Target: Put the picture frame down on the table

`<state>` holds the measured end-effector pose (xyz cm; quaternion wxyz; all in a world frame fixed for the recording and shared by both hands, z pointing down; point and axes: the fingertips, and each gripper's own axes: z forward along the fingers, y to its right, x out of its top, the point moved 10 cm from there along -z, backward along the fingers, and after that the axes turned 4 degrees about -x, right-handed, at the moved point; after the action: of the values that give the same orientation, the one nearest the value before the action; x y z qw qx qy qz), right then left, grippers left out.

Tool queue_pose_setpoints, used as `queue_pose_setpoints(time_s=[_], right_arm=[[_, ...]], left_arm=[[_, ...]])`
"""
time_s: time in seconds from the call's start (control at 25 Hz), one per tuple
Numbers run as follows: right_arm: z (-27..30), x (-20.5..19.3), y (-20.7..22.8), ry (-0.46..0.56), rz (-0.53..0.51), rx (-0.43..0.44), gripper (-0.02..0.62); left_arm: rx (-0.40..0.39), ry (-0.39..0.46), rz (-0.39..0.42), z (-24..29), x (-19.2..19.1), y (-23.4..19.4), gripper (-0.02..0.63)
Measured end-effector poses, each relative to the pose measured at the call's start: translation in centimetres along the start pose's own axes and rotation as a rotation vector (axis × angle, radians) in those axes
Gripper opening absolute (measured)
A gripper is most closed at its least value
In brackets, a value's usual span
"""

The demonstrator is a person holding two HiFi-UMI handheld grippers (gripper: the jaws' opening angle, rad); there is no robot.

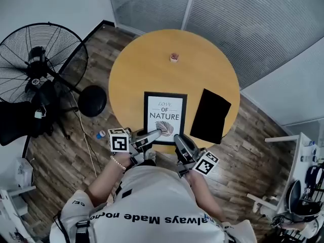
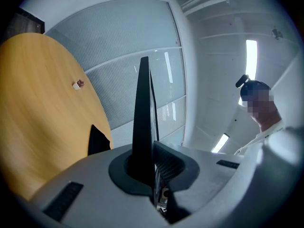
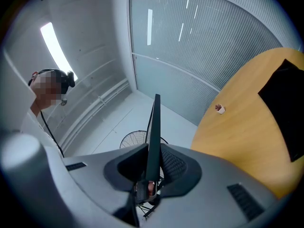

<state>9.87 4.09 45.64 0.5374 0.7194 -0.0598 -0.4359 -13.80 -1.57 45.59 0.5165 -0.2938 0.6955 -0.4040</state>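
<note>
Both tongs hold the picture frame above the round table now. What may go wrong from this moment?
1. The left tongs and right tongs pinch only the near edge of the picture frame, so its far end may sag or slip out.
2. That edge is at the rim of the table; released here, the frame might tip off.
3. The black sheet lies close on the right; the frame may land on it.

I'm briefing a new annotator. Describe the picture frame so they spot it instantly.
Find the round wooden table; the picture frame is toward its near edge. Unlike the plain black sheet to its right, it has a black border around a white print reading LOVE OF NATURE.
</note>
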Motion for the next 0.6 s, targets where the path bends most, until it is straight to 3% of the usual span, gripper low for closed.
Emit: queue_pose_setpoints(time_s=[0.2,0.6], right_arm=[[5.6,0.5,1.2,-0.008,0.011,-0.042,0.091],[6.4,-0.4,2.4,0.059,0.081,-0.087,0.091]], left_arm=[[0.004,-0.003,-0.027,-1.7,4.6,-3.4,0.034],[0.01,-0.03,-0.06,-1.9,4.7,-5.2,0.035]])
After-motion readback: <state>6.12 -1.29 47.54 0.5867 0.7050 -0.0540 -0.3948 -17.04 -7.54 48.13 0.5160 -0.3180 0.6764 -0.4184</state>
